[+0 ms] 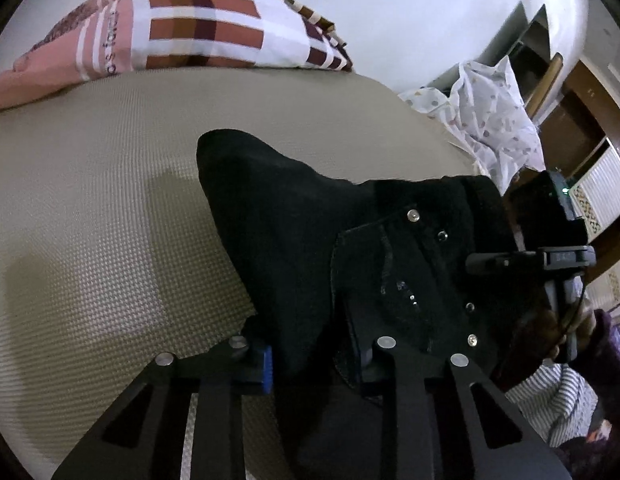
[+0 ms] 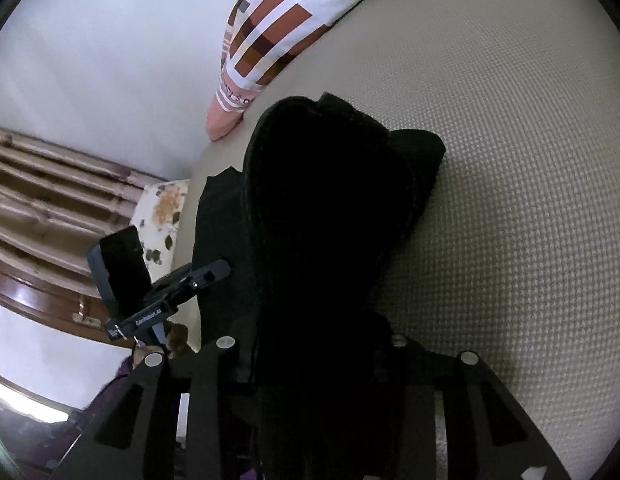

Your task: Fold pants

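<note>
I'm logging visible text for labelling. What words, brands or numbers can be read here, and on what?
Pink band of the patterned pillow: a line of print, too blurred and cut off to read.
Clamp of the left gripper, seen from the right wrist: small white lettering, too small to read.
Clamp of the right gripper: faint marking, unreadable.

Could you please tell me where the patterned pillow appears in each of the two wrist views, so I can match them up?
Left wrist view: the pillow lies along the top left, at the far edge of the beige mattress, beyond the black pants.
Right wrist view: the pillow sits at top centre, slanting down to the left above the pants.
Shared landmark: the black pants on the beige mattress.
</note>
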A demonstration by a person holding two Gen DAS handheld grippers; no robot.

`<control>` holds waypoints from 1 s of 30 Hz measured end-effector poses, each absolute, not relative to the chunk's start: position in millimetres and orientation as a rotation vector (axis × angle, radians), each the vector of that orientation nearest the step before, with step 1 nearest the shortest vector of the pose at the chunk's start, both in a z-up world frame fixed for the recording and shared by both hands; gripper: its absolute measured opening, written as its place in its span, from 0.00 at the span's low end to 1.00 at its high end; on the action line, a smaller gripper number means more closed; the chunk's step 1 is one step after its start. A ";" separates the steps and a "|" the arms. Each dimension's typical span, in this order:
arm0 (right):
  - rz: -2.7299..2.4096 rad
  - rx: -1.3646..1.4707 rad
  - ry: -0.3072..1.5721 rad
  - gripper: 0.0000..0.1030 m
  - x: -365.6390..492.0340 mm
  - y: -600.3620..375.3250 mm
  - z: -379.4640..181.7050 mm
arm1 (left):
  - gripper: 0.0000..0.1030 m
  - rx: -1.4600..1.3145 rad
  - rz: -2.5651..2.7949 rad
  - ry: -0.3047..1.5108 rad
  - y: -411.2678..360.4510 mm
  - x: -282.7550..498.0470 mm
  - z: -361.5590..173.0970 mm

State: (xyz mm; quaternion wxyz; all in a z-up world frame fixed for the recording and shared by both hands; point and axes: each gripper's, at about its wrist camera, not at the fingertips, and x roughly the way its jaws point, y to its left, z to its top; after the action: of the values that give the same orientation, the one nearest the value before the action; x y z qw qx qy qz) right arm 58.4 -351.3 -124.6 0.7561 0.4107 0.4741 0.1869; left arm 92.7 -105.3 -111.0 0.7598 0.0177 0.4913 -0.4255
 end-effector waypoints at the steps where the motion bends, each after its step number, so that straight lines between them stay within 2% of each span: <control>1: 0.409 0.902 1.030 0.33 57.5 -351.1 -125.1 | 0.27 0.061 -0.923 1.057 -105.7 89.8 -108.9; 8: 0.395 0.863 1.046 0.34 59.0 -346.0 -129.9 | 0.27 0.119 -0.888 1.039 -108.6 82.7 -111.3; 11: 0.377 0.841 1.068 0.43 62.9 -345.3 -130.5 | 0.27 0.158 -0.873 1.020 -112.4 78.8 -111.2; 13: 0.375 0.852 1.074 0.44 65.5 -345.0 -134.8 | 0.27 0.167 -0.862 1.016 -113.3 77.9 -112.0; 15: 0.372 0.866 1.065 0.44 64.7 -344.2 -135.8 | 0.27 0.176 -0.856 1.010 -113.9 76.4 -112.1; 19: 0.361 0.861 1.047 0.36 63.5 -340.5 -131.9 | 0.27 0.227 -0.832 0.974 -118.4 69.8 -110.4; 30: 0.392 0.942 0.997 0.34 69.7 -331.1 -120.7 | 0.27 0.262 -0.791 0.937 -107.5 62.8 -104.4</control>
State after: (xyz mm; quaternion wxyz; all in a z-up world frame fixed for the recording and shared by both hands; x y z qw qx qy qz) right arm 69.7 -331.1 -120.7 0.7564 0.4319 0.4571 0.1796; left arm 62.8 -107.5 -104.4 0.8096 0.1224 0.4386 -0.3703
